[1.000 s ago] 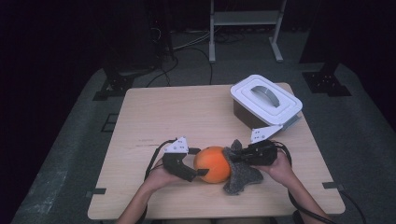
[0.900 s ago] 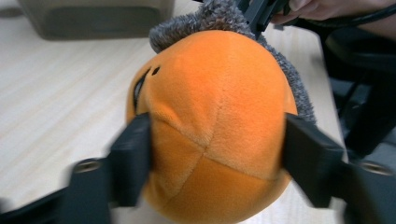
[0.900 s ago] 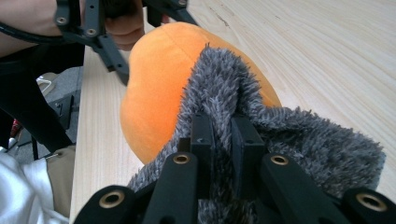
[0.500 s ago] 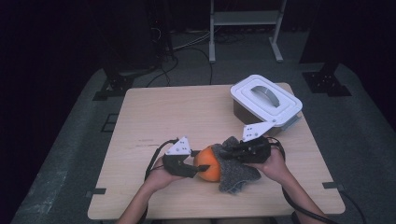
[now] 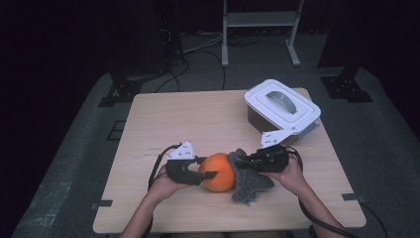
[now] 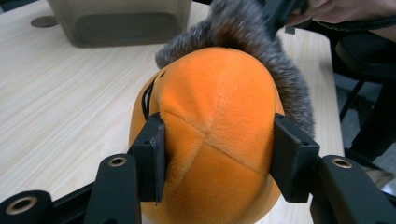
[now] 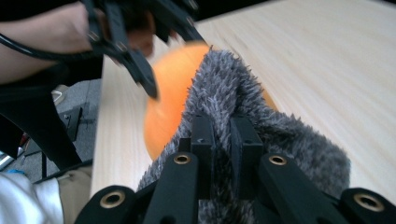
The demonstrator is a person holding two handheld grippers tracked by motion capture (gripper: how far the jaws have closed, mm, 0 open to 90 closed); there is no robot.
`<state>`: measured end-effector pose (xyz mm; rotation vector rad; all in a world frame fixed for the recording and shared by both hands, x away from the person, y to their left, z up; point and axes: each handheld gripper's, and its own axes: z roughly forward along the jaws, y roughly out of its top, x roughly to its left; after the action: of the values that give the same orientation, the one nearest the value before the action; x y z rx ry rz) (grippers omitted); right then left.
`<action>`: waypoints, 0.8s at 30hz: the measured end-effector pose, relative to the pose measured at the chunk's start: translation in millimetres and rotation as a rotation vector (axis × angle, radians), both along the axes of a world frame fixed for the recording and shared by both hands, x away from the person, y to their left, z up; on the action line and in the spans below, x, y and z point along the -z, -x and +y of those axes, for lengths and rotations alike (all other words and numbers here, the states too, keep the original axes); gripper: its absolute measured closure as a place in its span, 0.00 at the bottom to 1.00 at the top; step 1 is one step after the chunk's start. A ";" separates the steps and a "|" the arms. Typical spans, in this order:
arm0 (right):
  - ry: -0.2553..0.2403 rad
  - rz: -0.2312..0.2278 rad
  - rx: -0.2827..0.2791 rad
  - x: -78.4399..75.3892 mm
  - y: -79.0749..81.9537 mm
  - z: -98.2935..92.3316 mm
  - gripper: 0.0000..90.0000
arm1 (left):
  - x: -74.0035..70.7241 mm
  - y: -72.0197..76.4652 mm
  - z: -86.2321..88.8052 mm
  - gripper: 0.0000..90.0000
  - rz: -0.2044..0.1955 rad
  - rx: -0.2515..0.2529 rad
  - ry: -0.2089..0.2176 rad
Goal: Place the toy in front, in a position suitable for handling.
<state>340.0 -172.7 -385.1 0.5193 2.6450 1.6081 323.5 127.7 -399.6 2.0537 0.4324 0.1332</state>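
Orange plush ball [image 5: 218, 172] pinched by the left tongs [image 5: 205, 173] at the near middle of the desk [image 5: 198, 119].

The left tongs have just been closing and now squeeze the ball from both sides; a second ago they stood spread. The right tongs [image 5: 243, 161] pinch a grey fuzzy cloth [image 5: 250, 181] draped on the ball's right, likely to wipe it. The cloth hides the ball's far side; the lidded box [image 5: 281, 105] stays untouched.

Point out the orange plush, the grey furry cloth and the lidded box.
orange plush [image 6: 215, 121], left gripper view, seamed top.
grey furry cloth [image 5: 247, 181], high view, middle fold.
lidded box [image 5: 297, 116], high view, white lid.
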 end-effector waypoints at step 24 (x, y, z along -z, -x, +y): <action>0.026 0.053 0.047 26.2 -11.9 -5.6 0.90 | 19.6 -9.9 -6.3 0.21 0.024 0.010 0.045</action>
<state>351.9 -178.2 -411.3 0.6273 2.6658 1.5671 333.3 121.4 -419.2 2.0148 0.4357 0.0917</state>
